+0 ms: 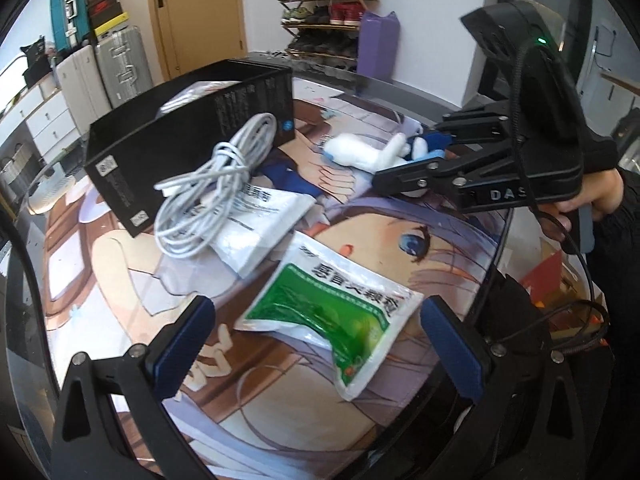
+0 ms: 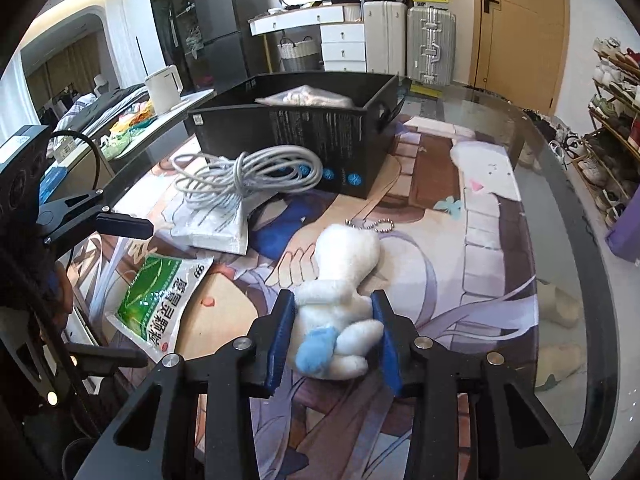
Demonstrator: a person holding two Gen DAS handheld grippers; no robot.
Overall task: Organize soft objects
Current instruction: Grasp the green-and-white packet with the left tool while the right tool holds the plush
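Note:
A white plush toy [image 2: 340,300] with a light blue patch and a ball chain lies on the printed mat [image 2: 492,216]. My right gripper [image 2: 334,320] is shut on the plush toy's lower body; it also shows in the left wrist view [image 1: 416,152] gripping the toy [image 1: 360,152]. My left gripper [image 1: 316,320] is open, its blue pads either side of a green and white pouch [image 1: 332,312], which also shows in the right wrist view [image 2: 160,300]. A black open box [image 1: 192,128] stands behind, with a white soft item inside [image 2: 308,98].
A coiled white cable [image 1: 212,188] lies on white packets [image 1: 256,220] in front of the box. The round glass table edge [image 2: 568,208] curves on the right. Suitcases [image 2: 430,46], a shoe rack [image 1: 328,4] and a door stand beyond.

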